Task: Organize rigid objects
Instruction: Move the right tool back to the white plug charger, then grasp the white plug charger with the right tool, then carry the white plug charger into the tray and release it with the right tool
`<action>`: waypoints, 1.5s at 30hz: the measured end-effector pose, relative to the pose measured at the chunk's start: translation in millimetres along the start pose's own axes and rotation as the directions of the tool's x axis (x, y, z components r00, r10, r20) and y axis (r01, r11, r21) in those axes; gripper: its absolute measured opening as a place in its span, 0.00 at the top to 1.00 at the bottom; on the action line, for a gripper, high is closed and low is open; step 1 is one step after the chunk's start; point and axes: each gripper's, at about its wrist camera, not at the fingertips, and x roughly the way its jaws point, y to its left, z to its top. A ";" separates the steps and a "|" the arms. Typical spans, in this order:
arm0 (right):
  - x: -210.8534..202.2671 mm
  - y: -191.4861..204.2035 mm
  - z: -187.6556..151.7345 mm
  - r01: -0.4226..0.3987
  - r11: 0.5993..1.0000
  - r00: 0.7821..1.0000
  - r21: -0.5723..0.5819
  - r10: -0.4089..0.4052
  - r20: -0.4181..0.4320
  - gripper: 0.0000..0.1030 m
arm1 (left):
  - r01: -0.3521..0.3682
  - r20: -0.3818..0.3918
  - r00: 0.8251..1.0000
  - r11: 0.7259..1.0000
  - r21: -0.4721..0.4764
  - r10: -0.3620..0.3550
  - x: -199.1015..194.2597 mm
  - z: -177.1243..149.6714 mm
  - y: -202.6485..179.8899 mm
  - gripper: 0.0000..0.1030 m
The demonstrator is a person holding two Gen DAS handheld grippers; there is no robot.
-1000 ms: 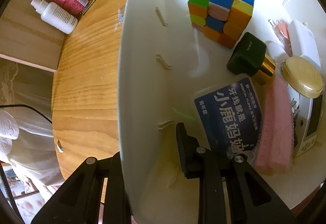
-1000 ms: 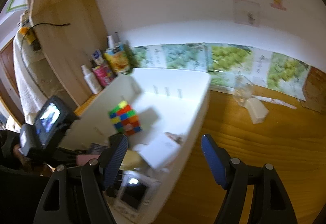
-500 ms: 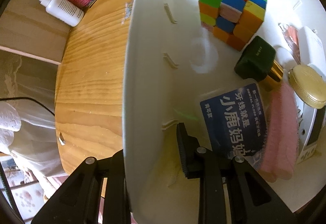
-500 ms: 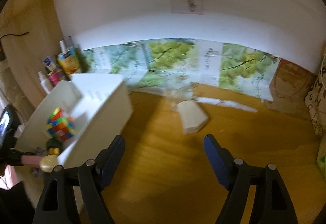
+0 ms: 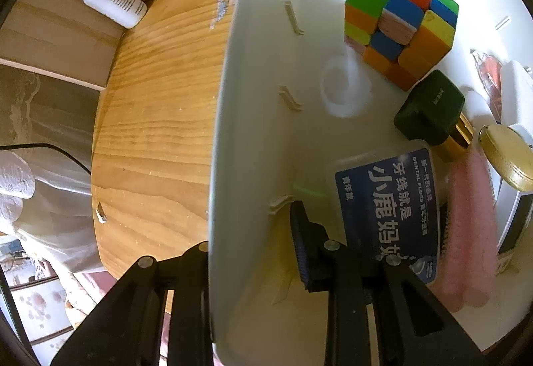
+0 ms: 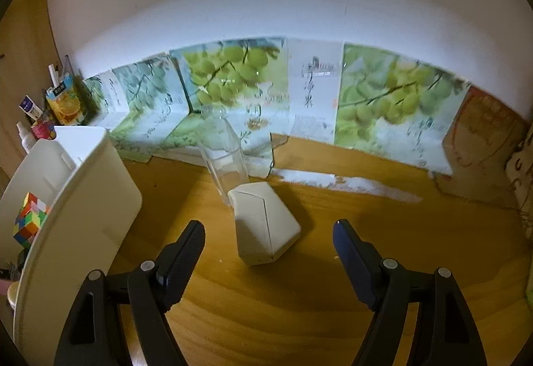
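The left gripper [image 5: 253, 232] is clamped on the side wall of a white plastic storage bin [image 5: 246, 119], steadying it on the wooden table [image 6: 299, 316]. The right gripper [image 6: 268, 234], jaws apart and empty, faces a white-based clear plastic bottle [image 6: 263, 226] lying just ahead, likely next for the bin.

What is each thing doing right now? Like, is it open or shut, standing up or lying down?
left gripper: clamped on the white bin's wall
white bin: open-topped, holding things
puzzle cube: scrambled, inside the bin
floss box: lying label-up in the bin
gold lid: lying in the bin
right gripper: open, empty
clear bottle with white cap: lying on its side on the table
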 end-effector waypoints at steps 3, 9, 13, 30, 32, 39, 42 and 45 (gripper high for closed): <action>9.0 2.7 2.4 0.007 1.000 1.000 -0.005 -0.007 -0.013 0.23 | 0.000 -0.004 1.000 1.000 -0.010 0.000 -0.2 0.0 1.2 0.71; 26.2 9.8 6.5 0.003 1.000 0.999 -0.020 -0.003 -0.041 0.26 | -0.001 -0.009 1.000 1.000 -0.029 0.001 0.7 -1.4 7.6 0.70; 30.6 12.6 6.9 0.007 1.000 0.999 -0.029 -0.009 -0.046 0.38 | -0.003 -0.011 1.000 0.999 -0.036 0.003 2.5 -0.7 8.8 0.70; 14.6 6.7 1.2 -0.058 0.997 0.996 -0.043 0.054 -0.074 0.49 | -0.002 0.019 1.000 1.000 -0.002 0.002 -2.5 -8.9 3.0 0.71; 8.3 7.2 0.3 -0.056 0.998 0.996 -0.042 0.053 -0.071 0.49 | 0.002 0.020 1.000 1.000 0.003 -0.002 -3.9 -10.2 3.4 0.72; -17.6 12.9 -1.6 -0.043 0.998 0.998 -0.036 0.041 -0.052 0.49 | 0.000 0.018 1.000 0.999 0.049 -0.001 -7.4 -9.7 -2.0 0.74; -30.5 18.6 -1.3 -0.036 0.999 0.999 -0.040 0.035 -0.039 0.49 | 0.013 0.016 1.000 0.998 0.059 -0.014 -8.7 -9.9 -2.7 0.76; -44.3 25.4 -0.4 -0.027 0.999 0.999 -0.044 0.026 -0.021 0.49 | 0.023 0.021 0.999 0.997 0.076 -0.025 -9.4 -10.4 -3.5 0.78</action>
